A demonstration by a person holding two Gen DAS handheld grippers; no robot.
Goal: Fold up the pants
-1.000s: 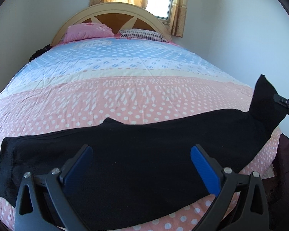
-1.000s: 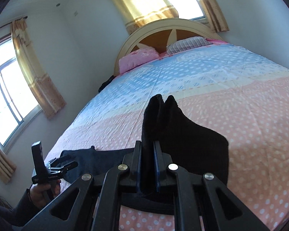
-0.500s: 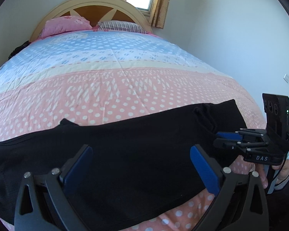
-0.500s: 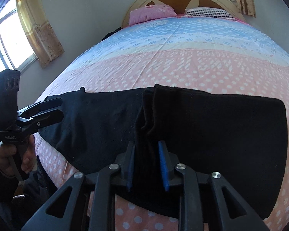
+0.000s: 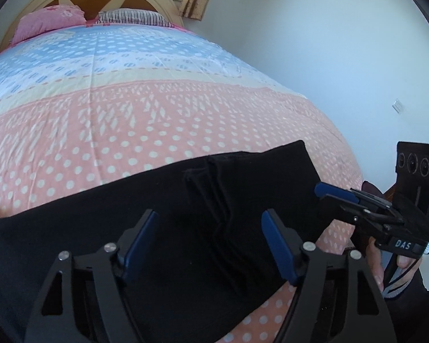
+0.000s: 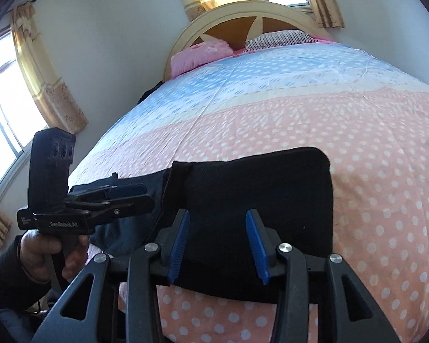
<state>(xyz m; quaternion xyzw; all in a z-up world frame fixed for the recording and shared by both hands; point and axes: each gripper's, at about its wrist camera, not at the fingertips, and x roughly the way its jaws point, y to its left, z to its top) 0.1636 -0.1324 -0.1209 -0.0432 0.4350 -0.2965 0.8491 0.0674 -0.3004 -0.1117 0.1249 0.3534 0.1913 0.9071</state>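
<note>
Bed (image 6: 300, 91) in pink-and-blue dotted quilt; black pants (image 6: 243, 188) lie across its near edge, one end folded back over the rest; left gripper (image 5: 211, 245) above the cloth, jaws spread though just narrowed, nothing pinched; right gripper (image 6: 217, 245) jaws just parted, fold lying free between them.

The black pants (image 6: 257, 200) lie on the pink dotted bed cover (image 6: 386, 200), one end folded over on top. The right gripper (image 6: 217, 245) has just been opening, with nothing pinched between its blue pads. The left gripper (image 6: 123, 197) (held by a hand (image 6: 43, 254)) hovers beside the fold.
</note>
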